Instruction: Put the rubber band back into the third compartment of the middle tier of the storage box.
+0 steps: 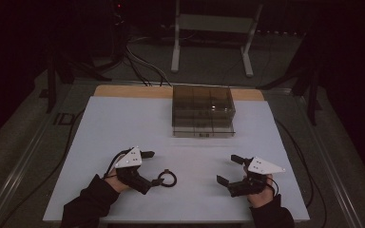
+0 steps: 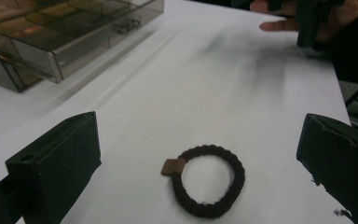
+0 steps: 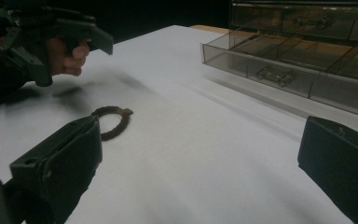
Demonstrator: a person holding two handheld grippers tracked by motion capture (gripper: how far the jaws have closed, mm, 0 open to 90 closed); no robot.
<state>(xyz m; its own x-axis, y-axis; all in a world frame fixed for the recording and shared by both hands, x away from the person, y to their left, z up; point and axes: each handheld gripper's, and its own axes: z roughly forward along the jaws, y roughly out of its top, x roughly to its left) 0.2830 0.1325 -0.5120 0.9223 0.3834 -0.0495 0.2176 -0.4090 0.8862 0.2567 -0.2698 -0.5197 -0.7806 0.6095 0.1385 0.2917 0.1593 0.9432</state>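
dark braided hair tie (image 2: 208, 181) is lying between the wide-open, empty left gripper (image 1: 153, 167); right gripper (image 1: 229, 169) is being held wide apart, empty too.

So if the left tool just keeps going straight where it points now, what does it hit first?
Most likely the dark hair tie: it lies flat on the white table just ahead, between the left tool's open jaws. Beyond it the surface looks free, though depth is hard to judge.

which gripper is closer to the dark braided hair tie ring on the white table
Left. The left gripper sits right beside the dark braided hair tie ring, its open jaws framing it. The right gripper is well off to the ring's other side, across bare white table.
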